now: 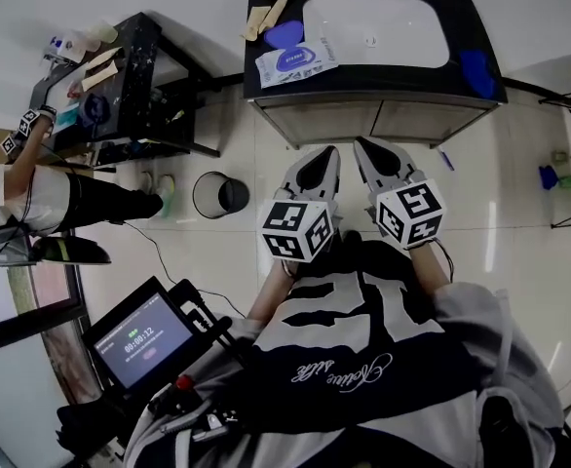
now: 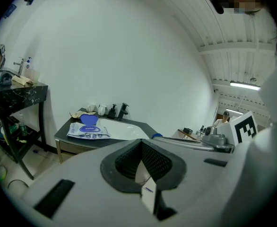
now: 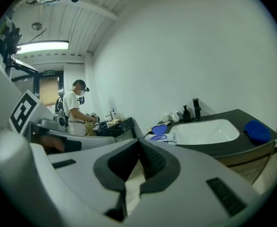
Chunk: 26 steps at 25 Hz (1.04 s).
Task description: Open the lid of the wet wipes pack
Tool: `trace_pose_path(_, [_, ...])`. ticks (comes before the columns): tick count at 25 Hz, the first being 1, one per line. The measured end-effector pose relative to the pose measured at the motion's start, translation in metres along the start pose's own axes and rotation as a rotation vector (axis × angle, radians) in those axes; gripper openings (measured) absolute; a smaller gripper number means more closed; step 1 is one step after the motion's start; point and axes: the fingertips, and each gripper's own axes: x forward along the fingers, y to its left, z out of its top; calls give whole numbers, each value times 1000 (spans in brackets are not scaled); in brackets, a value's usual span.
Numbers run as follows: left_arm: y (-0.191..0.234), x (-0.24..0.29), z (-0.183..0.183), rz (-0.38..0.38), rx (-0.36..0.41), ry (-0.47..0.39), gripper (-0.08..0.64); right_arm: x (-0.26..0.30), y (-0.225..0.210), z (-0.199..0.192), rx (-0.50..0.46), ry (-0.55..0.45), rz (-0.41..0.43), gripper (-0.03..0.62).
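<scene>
You hold your left hand-held gripper (image 2: 141, 144) and right hand-held gripper (image 3: 138, 144) clenched on nothing, well back from the dark surface (image 1: 393, 76) where the white wet wipes pack (image 1: 295, 64) lies beside the white basin (image 1: 373, 27), its blue plastic lid (image 1: 284, 34) seemingly flipped up already, so step in and confirm.

Two grippers: left gripper (image 1: 323, 159) and right gripper (image 1: 371, 154). One wet wipes pack (image 1: 295, 64), one white basin (image 1: 373, 29), one round bin (image 1: 217, 195) — and one other person (image 1: 32, 198).
</scene>
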Motion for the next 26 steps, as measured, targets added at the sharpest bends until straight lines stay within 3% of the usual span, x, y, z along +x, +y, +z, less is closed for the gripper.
trace_pose_path(6, [-16, -13, -19, 22, 28, 3, -2, -19, 5, -17, 26, -23, 28, -2])
trace_pose_path(14, [-18, -25, -14, 32, 51, -5, -2, -25, 25, -14, 15, -31, 56, -2])
trace_pose_path(26, [16, -64, -19, 46, 50, -2, -2, -7, 68, -21, 12, -43, 64, -2])
